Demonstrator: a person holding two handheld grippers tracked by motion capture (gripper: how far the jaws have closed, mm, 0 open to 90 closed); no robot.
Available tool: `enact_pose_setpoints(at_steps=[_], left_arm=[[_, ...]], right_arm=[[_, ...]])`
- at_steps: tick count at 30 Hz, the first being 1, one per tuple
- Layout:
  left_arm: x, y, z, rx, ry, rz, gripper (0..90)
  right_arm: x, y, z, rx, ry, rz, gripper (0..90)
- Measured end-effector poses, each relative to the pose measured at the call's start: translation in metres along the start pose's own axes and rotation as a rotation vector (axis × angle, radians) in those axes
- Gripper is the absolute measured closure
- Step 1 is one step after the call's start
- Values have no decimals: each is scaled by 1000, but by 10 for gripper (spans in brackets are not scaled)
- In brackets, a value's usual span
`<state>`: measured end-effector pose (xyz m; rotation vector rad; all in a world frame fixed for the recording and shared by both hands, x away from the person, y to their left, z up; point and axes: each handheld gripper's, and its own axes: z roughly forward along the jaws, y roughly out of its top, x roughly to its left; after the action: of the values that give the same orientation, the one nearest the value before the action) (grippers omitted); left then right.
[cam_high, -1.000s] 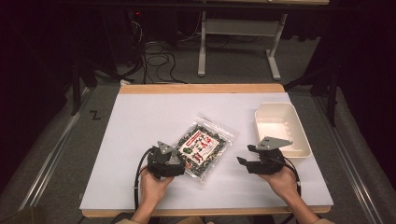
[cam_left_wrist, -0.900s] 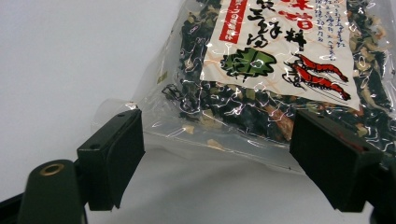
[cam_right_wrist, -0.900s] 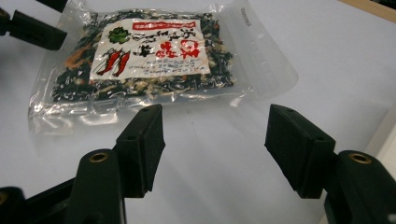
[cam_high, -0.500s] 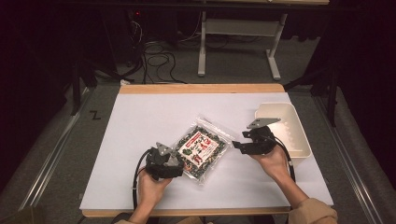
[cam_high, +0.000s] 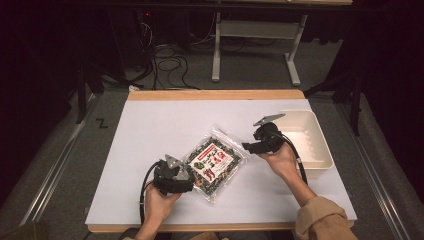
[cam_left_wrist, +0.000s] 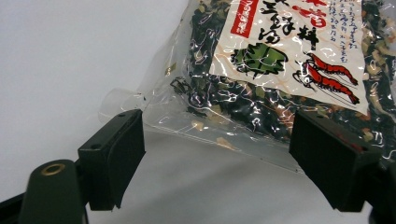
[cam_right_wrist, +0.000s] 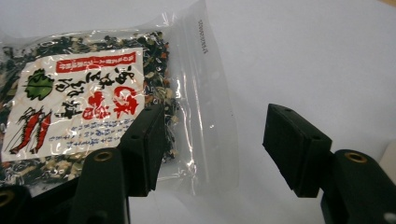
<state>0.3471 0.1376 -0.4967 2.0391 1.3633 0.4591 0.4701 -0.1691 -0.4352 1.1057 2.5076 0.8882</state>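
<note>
Lying between both claws — packet (cam_high: 214, 163)

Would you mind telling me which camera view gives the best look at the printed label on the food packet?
The right gripper view: the packet's white label lies whole there, with red characters, shrimp and green leaf. The left gripper view crops the label at its top edge, showing the shrimp and leaf beyond the packet's clear lower seam. The high view shows the whole packet, its print too small to make out.
</note>
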Motion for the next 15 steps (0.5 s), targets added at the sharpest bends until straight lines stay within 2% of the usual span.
enact_pose_setpoints(at_steps=[4,12,15], left_arm=[[-1,-1,0,4,4,4,189],[-1,-2,0,14,7,12,189],[-1,-2,0,16,9,14,189]], right_arm=[[-1,4,11,28,-3,22,394],[0,8,34,80,-17,34,389],[4,10,43,112,-49,2,384]])
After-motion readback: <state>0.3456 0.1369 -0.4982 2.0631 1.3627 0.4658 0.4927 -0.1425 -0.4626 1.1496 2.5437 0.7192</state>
